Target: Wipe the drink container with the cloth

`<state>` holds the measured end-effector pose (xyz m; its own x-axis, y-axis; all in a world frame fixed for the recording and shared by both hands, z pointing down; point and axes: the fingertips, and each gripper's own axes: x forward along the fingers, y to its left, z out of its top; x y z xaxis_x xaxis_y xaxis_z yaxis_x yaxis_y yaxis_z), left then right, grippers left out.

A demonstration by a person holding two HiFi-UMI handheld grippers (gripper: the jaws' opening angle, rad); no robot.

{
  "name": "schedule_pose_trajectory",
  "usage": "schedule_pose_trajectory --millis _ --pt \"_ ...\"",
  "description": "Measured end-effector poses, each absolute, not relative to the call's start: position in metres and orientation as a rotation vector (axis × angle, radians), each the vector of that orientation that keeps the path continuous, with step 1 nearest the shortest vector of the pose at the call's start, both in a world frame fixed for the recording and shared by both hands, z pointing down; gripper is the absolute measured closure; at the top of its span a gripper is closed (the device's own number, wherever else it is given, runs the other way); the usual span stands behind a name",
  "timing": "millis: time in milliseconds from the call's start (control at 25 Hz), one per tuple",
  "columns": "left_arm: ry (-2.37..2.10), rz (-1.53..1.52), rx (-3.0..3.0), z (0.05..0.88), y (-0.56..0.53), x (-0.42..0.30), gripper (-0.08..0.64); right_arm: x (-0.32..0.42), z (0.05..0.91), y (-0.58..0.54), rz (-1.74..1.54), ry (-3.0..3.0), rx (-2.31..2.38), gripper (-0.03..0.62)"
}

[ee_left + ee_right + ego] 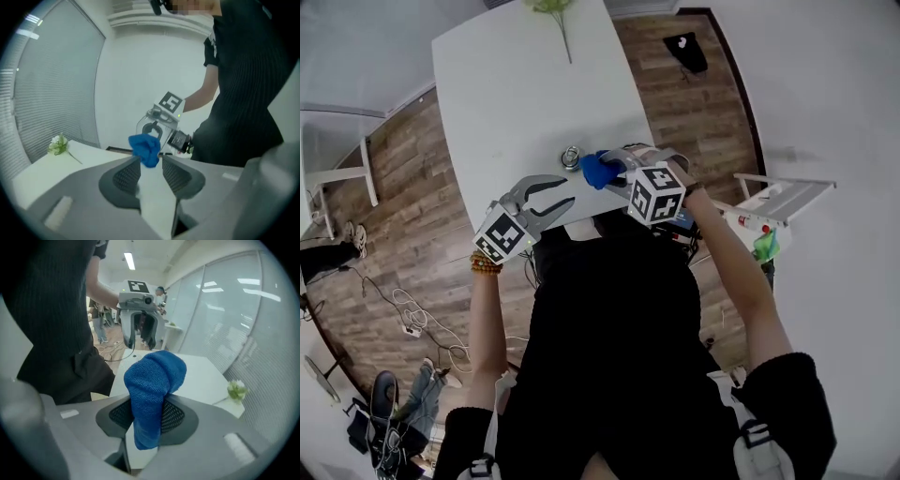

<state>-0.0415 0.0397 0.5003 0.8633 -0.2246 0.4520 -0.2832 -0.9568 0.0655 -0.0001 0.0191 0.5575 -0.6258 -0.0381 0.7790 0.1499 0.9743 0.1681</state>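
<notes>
Right tool (146, 411) clenched on blue cloth (154, 380) just beside drink container (570, 157); left tool (151, 171) released, empty.

The right gripper (146, 414) pinches the blue cloth (153, 380) in its jaws above the white table (201, 378), facing the left gripper (142, 336).

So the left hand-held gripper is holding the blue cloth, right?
Not quite. The right hand-held gripper is holding the blue cloth, with its jaws shut on it. The right gripper view shows this. The left hand-held gripper has its jaws apart and nothing between them.
</notes>
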Motion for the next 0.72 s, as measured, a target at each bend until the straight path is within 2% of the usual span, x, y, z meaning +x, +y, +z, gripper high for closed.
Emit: schedule_pose_trajectory --millis 120,240,480,720 --pt "-0.494 1.047 2.851 0.548 0.021 -0.060 0.417 0.022 0.579 0.013 -0.124 -2.173 -0.014 0.440" --pt "-0.469 1.435 2.797 0.594 0.005 -0.075 0.417 0.014 0.601 0.015 -0.001 -2.125 -0.022 0.432" --pt "-0.330 1.405 2.861 0.594 -0.010 -0.042 0.406 -0.020 0.624 0.022 0.183 -2.123 -0.057 0.430" --pt "-0.295 1.440 2.847 0.596 -0.011 -0.038 0.385 -0.028 0.641 0.024 0.358 -2.074 -0.010 0.446"
